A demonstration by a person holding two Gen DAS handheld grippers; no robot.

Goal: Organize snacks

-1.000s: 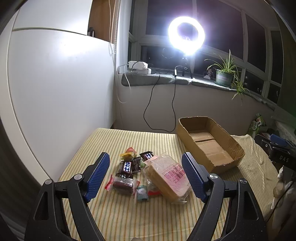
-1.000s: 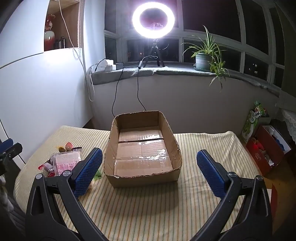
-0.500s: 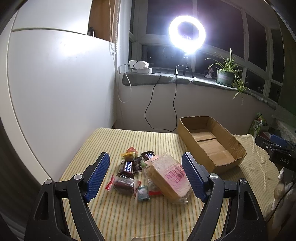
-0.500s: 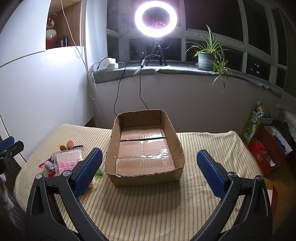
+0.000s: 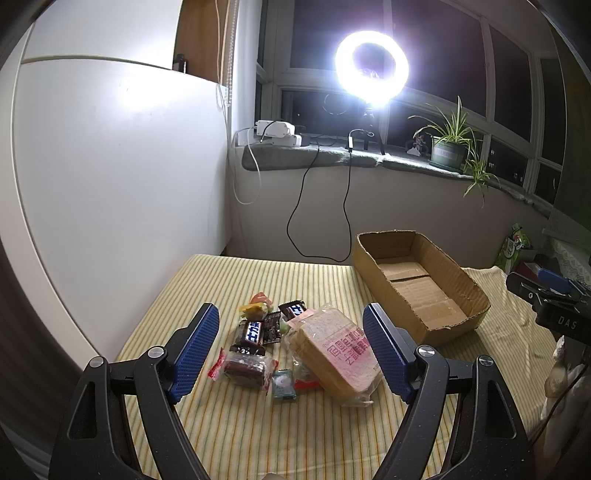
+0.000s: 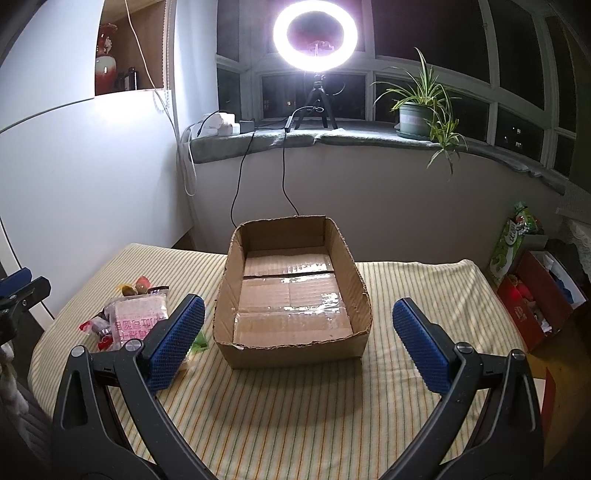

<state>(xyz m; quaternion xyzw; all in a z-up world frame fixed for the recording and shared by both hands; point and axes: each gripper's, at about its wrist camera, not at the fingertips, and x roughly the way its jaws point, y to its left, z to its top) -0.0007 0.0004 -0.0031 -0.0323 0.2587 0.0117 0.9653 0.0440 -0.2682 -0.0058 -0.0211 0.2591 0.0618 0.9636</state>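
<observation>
A pile of snacks lies on the striped tablecloth: a bagged bread loaf [image 5: 334, 354] with pink print, a chocolate bar [image 5: 252, 332], a dark cake in a clear wrapper [image 5: 245, 369], a small green packet [image 5: 283, 384] and colourful candies [image 5: 256, 304]. My left gripper [image 5: 290, 349] is open and empty, hovering above and just short of the pile. An empty cardboard box [image 6: 291, 291] stands to the right of the pile. My right gripper [image 6: 295, 341] is open and empty, in front of the box. The loaf also shows in the right wrist view [image 6: 138, 321].
A white wall panel [image 5: 110, 184] borders the table on the left. A window sill behind holds a ring light [image 6: 315, 35], cables and a potted plant [image 6: 417, 110]. A red box [image 6: 535, 295] and a green bag [image 6: 511, 240] sit on the floor at right.
Both grippers have drifted slightly; the views shifted a little. Nothing was taken hold of and the snacks and box have not moved.
</observation>
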